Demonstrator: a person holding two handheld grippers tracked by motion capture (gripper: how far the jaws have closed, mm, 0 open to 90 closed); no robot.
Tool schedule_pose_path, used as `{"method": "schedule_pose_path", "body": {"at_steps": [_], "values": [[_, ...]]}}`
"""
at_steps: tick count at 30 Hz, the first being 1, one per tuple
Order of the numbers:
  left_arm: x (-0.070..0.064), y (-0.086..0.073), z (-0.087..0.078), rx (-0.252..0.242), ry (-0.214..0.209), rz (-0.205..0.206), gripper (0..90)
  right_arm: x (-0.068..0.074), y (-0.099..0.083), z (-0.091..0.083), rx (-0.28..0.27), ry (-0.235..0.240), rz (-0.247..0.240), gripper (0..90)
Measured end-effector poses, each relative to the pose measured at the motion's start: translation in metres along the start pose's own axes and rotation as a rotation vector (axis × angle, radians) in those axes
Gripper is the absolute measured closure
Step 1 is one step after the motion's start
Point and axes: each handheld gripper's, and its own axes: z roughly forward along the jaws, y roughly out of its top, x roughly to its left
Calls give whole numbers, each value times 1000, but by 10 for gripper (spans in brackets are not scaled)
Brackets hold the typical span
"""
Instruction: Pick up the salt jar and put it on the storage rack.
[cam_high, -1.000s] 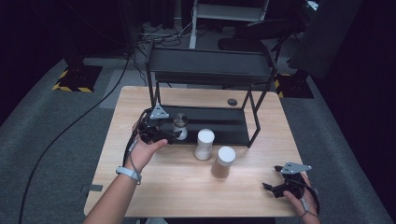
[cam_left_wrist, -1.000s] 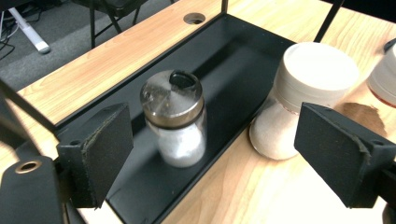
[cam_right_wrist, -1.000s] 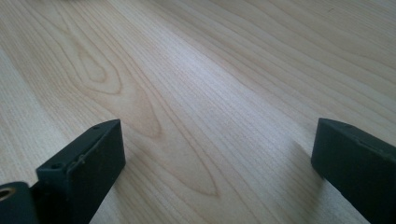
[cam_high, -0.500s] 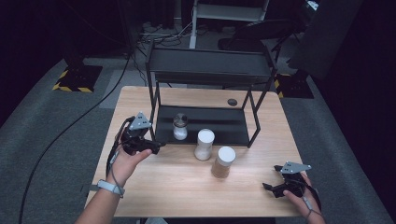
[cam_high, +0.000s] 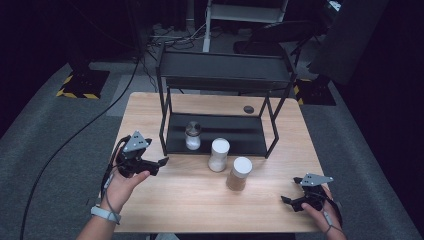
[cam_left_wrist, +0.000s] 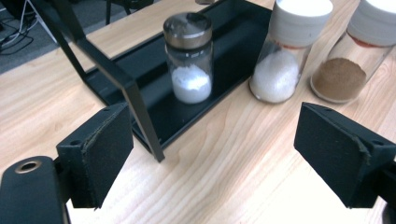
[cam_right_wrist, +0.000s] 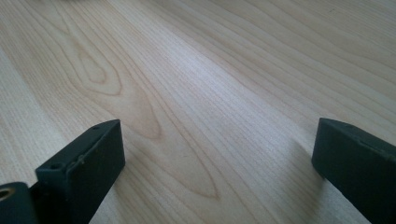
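Observation:
A small glass shaker with a metal lid and white powder stands on the lower shelf of the black wire rack. In front of the rack stand a white-lidded jar of white grains and a white-lidded jar of brown powder. My left gripper hangs open left of the rack, apart from the shaker, jaws empty. My right gripper rests low at the table's front right, open over bare wood.
The wooden table carries the rack at its middle back. A small dark round object lies on the table behind the rack. A rack leg stands close before my left jaws. Cables trail over the grey floor.
My left gripper has let go of the shaker on the lower shelf and drawn back to the left and toward the person, open. The right gripper has not moved.

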Motion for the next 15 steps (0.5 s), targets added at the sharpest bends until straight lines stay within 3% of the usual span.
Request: {"method": "schedule_pose_path", "body": {"at_steps": [15], "values": [[-3,-38,-2,17,22,-16,112,0,0,0,0,0,-1,24]]}}
